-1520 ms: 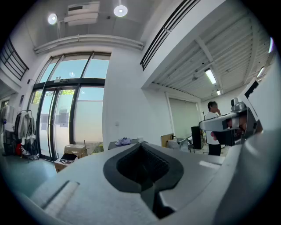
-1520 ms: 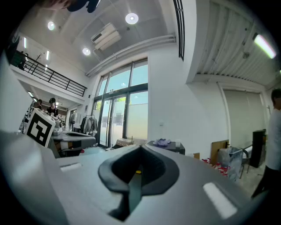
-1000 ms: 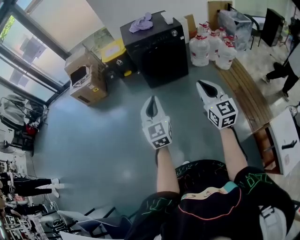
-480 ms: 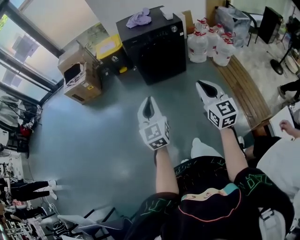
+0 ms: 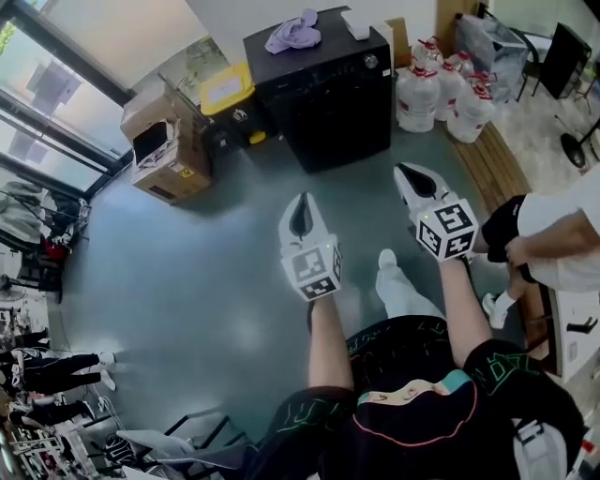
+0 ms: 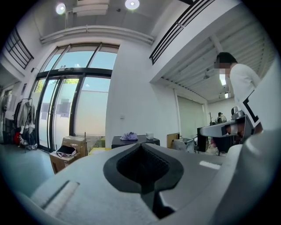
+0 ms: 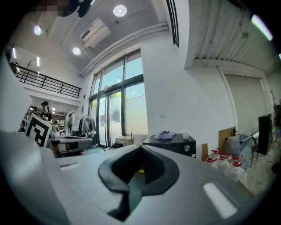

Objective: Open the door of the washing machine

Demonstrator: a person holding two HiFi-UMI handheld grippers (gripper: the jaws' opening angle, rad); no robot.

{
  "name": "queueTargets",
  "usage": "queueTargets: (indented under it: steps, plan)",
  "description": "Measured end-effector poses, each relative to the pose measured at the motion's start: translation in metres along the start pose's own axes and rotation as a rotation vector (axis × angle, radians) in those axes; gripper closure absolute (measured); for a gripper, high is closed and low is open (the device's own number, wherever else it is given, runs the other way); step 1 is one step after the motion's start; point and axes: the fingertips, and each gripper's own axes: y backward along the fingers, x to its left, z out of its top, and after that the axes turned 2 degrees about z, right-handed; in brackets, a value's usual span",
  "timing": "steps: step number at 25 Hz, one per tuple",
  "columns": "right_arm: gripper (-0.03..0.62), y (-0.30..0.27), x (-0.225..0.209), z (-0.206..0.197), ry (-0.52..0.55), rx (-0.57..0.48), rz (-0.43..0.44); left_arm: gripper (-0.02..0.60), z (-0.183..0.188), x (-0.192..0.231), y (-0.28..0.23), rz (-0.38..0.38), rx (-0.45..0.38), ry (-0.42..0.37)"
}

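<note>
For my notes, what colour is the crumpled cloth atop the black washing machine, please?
Pale lilac crumpled cloth, clearest in the head view.

A crumpled purple cloth (image 5: 292, 34) and a small white box (image 5: 357, 22) lie far off by the wall. Left of them sit a yellow-lidded crate (image 5: 225, 91) and cardboard boxes (image 5: 164, 150). Water jugs (image 5: 441, 89) cluster far right, beside wooden planking (image 5: 497, 169).

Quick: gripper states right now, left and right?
Left gripper: closed, holding nothing.
Right gripper: closed, holding nothing.
</note>
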Motion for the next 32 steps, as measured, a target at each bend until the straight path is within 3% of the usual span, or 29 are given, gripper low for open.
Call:
queueTargets:
  steps: [8, 17, 32]
  plan:
    - [0.591, -0.111, -0.077, -0.016, -0.089, 0.066, 0.036, 0.571, -0.021, -0.006, -0.131, -0.025, 0.129, -0.022]
    - [0.591, -0.202, -0.196, -0.010, -0.132, 0.075, -0.001, 0.571, -0.026, -0.019, -0.268, -0.023, 0.163, 0.010]
    - [0.591, -0.349, -0.231, -0.011, -0.082, 0.126, 0.059, 0.571, -0.056, 0.042, -0.405, -0.009, 0.215, 0.034]
